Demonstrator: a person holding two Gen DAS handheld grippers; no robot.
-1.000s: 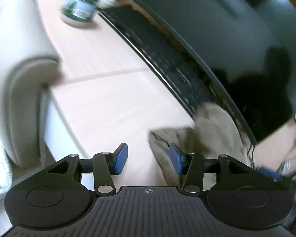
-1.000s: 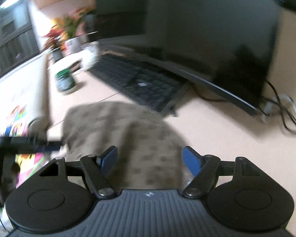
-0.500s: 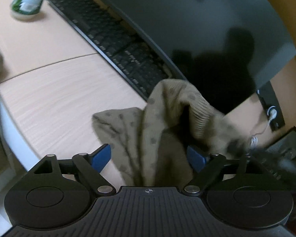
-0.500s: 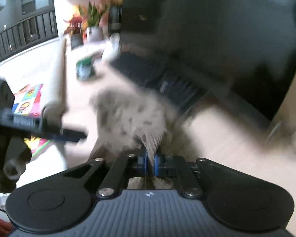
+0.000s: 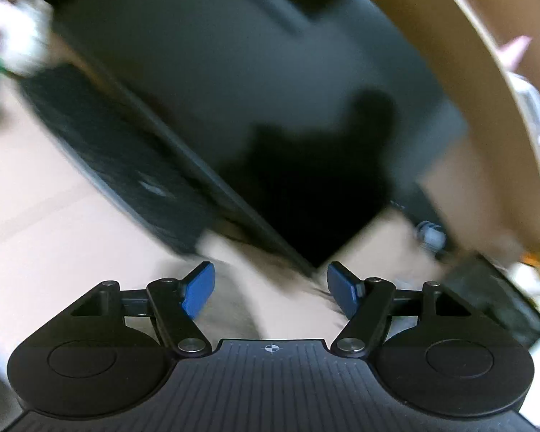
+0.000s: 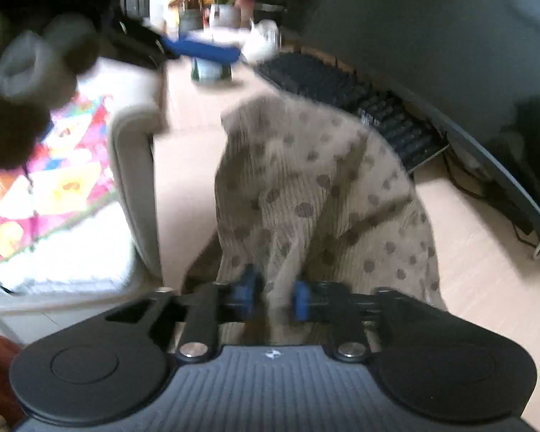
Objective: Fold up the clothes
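Note:
A tan garment with dark spots (image 6: 306,187) lies heaped on the pale wood desk (image 6: 187,187), one fold drawn up toward me. My right gripper (image 6: 273,293) has that fold pinched between its blue pads, and its jaws are opening. My left gripper (image 5: 270,288) hangs above the desk with its pads wide apart; its jaws are closing and nothing is pressed between them. Only a blurred strip of the tan garment (image 5: 230,309) shows low under it. In the right wrist view the left gripper (image 6: 205,52) is a blue blur at the upper left, above the desk.
A dark curved monitor (image 6: 432,36) and a black keyboard (image 6: 342,90) run along the desk's far side, with cables (image 6: 522,226) at the right. A green-lidded jar (image 6: 212,68) stands beyond the garment. A beige chair arm (image 6: 133,187) and a colourful mat (image 6: 54,180) lie to the left.
My left gripper rose and tipped up toward the monitor, and the garment dropped out from between its pads. My right gripper snapped shut on a fold, and its pads now stand slightly apart.

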